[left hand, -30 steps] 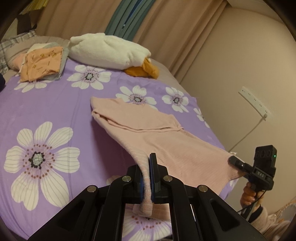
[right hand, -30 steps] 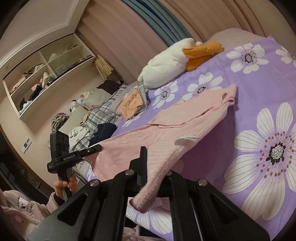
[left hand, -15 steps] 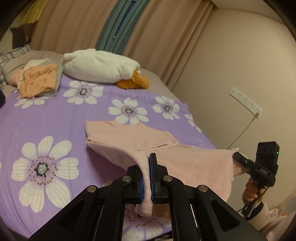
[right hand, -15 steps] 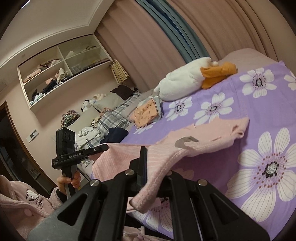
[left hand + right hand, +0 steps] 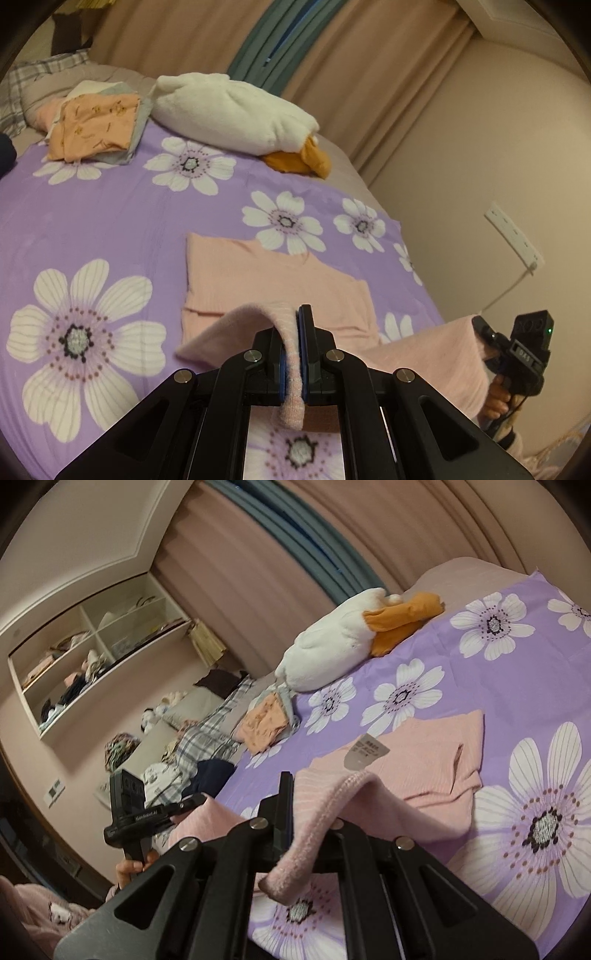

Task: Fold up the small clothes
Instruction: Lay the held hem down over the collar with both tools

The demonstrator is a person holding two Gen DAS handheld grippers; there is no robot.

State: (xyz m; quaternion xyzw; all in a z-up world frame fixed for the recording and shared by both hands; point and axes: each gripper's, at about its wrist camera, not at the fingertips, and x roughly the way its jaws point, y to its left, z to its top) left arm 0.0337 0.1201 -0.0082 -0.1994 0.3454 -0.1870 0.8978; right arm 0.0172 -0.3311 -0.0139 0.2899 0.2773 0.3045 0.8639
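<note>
A pale pink knit garment (image 5: 266, 280) lies on the purple flowered bedspread (image 5: 92, 221), its far part flat and its near hem lifted off the bed. My left gripper (image 5: 292, 328) is shut on one corner of that hem, which hangs out below the jaws. In the right wrist view the right gripper (image 5: 295, 794) is shut on the other hem corner of the pink garment (image 5: 424, 771); a grey care label (image 5: 365, 753) shows on it. Each view also catches the opposite gripper, the right gripper (image 5: 484, 332) and the left gripper (image 5: 195, 801), clamping the stretched hem.
A white and orange plush duck (image 5: 236, 110) lies at the head of the bed. A stack of folded clothes (image 5: 92, 125) topped with an orange piece sits beside it. Plaid bedding (image 5: 207, 734) and open wall shelves (image 5: 88, 657) are to the left; a wall socket strip (image 5: 513, 236) is to the right.
Both grippers have carried the lifted hem up and forward over the garment, so the near half now arches above the flat part. Both stay clamped on the cloth.
</note>
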